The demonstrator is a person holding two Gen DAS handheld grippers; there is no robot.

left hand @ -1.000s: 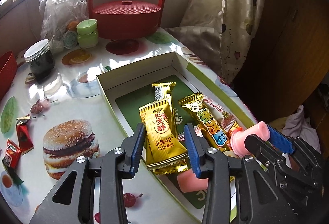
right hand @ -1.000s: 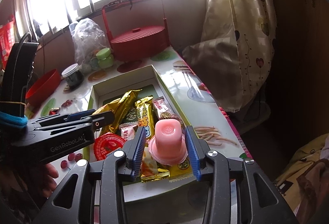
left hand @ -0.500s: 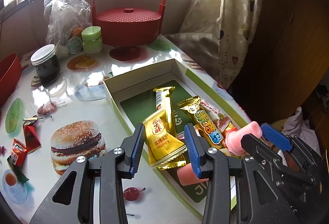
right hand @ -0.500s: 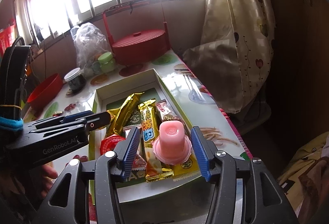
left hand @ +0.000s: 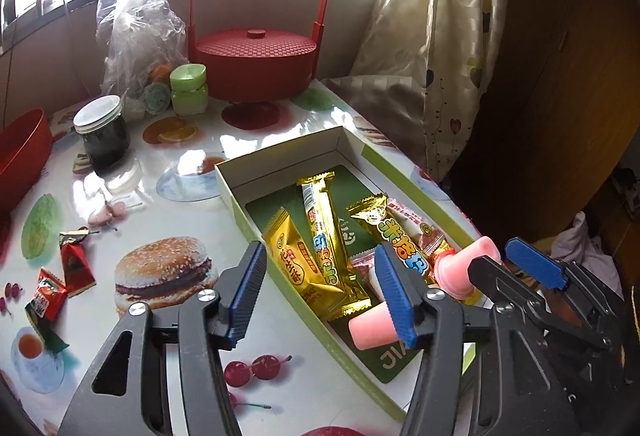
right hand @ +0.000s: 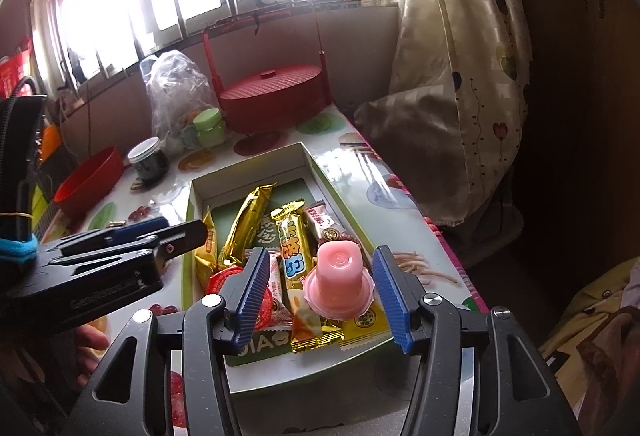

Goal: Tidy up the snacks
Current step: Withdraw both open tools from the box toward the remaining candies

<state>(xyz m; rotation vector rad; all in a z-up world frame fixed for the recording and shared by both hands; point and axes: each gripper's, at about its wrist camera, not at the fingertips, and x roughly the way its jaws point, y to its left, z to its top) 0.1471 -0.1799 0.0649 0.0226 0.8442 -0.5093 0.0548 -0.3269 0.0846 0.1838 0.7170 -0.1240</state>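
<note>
A shallow green-and-white box (left hand: 280, 156) (right hand: 328, 176) on the table holds several gold snack packets. My left gripper (left hand: 320, 292) is open and empty over the box's near left wall; a gold peanut-crisp packet (left hand: 298, 264) lies in the box just beyond it. My right gripper (right hand: 316, 296) is open, and a pink jelly cup (right hand: 338, 282) rests upside down on the snacks between its jaws, touching neither. That cup (left hand: 466, 268) also shows in the left wrist view beside the right gripper (left hand: 516, 272). A second pink jelly cup (left hand: 370, 326) lies in the box.
Red wrapped candies (left hand: 60, 276) lie on the printed tablecloth at the left. A dark jar (left hand: 102, 134), a green jar (left hand: 189, 88), a plastic bag (left hand: 136, 36), a red lidded basket (left hand: 256, 64) and a red bowl (left hand: 20, 152) stand at the back. The table edge and a curtain (left hand: 432, 48) are at the right.
My left gripper opened and let the gold peanut-crisp packet drop into the box, then pulled back. My right gripper opened and released the pink jelly cup onto the snacks.
</note>
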